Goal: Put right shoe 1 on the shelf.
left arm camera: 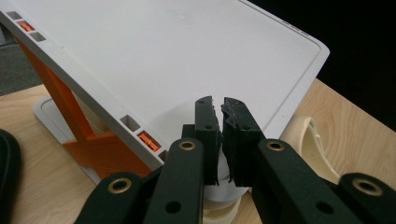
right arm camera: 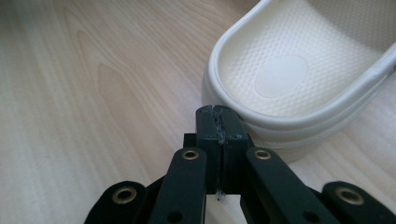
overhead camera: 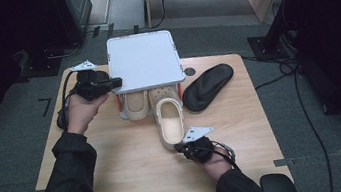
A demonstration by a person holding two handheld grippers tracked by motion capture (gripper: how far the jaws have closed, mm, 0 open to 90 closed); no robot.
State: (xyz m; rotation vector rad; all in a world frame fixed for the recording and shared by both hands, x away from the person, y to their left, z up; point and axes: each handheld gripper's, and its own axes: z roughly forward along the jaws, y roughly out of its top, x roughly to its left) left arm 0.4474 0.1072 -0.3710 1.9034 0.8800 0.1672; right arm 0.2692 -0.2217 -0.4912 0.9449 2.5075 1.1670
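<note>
Both hand-held grippers clenched empty: left hand-held gripper [overhead camera: 115,82] steadies the white shoe rack [overhead camera: 143,59], right hand-held gripper [overhead camera: 181,146] should nudge the cream clog [overhead camera: 169,120] squarely by its heel.

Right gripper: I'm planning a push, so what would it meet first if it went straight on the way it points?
Most likely the heel of the cream clog, just beyond the shut right gripper.

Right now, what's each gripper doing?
Left gripper: closed, holding nothing, at the white rack.
Right gripper: closed, empty, against the cream clog.
</note>
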